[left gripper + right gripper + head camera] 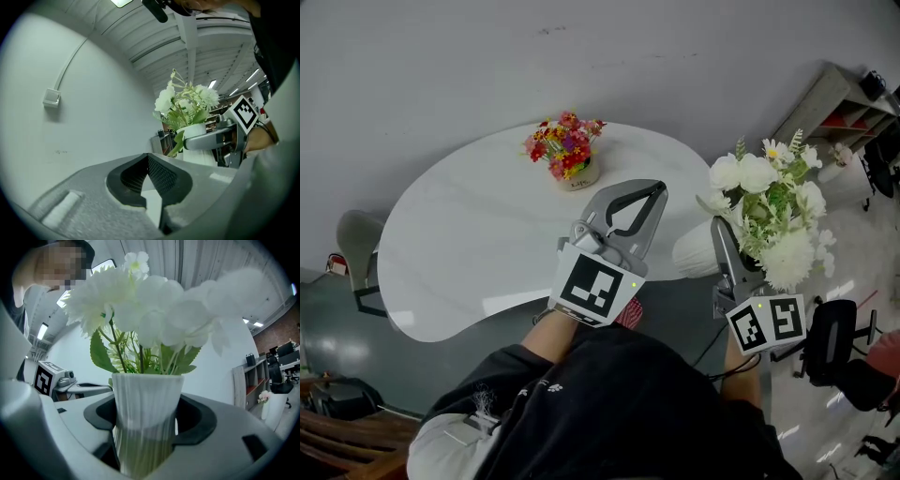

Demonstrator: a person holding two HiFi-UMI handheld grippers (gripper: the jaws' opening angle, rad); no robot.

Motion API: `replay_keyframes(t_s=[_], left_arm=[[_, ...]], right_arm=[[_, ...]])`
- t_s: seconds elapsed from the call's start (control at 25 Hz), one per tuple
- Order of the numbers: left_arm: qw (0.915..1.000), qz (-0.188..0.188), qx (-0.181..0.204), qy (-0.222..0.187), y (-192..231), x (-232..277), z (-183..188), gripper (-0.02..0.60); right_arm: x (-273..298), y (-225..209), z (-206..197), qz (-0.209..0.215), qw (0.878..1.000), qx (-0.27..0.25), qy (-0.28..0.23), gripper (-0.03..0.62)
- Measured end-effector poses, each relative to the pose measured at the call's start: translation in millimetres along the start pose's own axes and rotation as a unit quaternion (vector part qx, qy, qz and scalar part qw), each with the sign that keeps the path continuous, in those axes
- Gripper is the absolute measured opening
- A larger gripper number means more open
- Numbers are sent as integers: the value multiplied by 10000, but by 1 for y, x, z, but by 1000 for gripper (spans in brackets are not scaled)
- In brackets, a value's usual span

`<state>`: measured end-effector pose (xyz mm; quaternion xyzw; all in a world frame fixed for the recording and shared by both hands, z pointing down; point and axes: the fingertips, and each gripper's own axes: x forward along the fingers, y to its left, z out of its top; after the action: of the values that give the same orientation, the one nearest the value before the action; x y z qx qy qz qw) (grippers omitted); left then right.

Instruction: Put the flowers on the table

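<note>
My right gripper [718, 234] is clamped on the white vase [146, 399] of flowers [769, 202], at the table's [469, 244] 3 o'clock edge. My left gripper [656, 189] has its jaws together with nothing between them.

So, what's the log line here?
right hand-held gripper: shut on white flower vase | left hand-held gripper: shut, empty | table: colourful bouquet
</note>
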<state>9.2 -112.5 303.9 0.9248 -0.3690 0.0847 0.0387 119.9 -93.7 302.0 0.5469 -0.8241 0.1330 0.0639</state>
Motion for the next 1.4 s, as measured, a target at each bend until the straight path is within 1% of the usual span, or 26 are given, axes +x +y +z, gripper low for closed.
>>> replay_keyframes(t_s=[0.12, 0.36, 0.48, 0.56, 0.88, 1.24, 1.4], left_arm=[[9998, 66, 184, 12, -2, -1, -2, -2], [9985, 288, 447, 154, 0, -5, 4, -2], [9978, 204, 632, -57, 1, 7, 0, -2], [9974, 149, 690, -172, 1, 12, -6, -2], [9970, 120, 713, -269, -1, 17, -9, -2], [9969, 174, 672, -380, 1, 17, -13, -2], [9970, 215, 646, -365, 0, 13, -17, -2]], right_arm=[[4, -1, 0, 105, 9998, -11, -183, 341], [8, 4, 2, 405, 9982, 159, -410, 342], [14, -3, 0, 345, 9973, 29, -646, 342], [17, -6, -4, 295, 9968, -66, -746, 341], [19, -7, -1, 330, 9957, -170, -843, 342], [19, -9, -4, 319, 9954, -226, -878, 342], [20, -9, -3, 321, 9952, -260, -882, 342]])
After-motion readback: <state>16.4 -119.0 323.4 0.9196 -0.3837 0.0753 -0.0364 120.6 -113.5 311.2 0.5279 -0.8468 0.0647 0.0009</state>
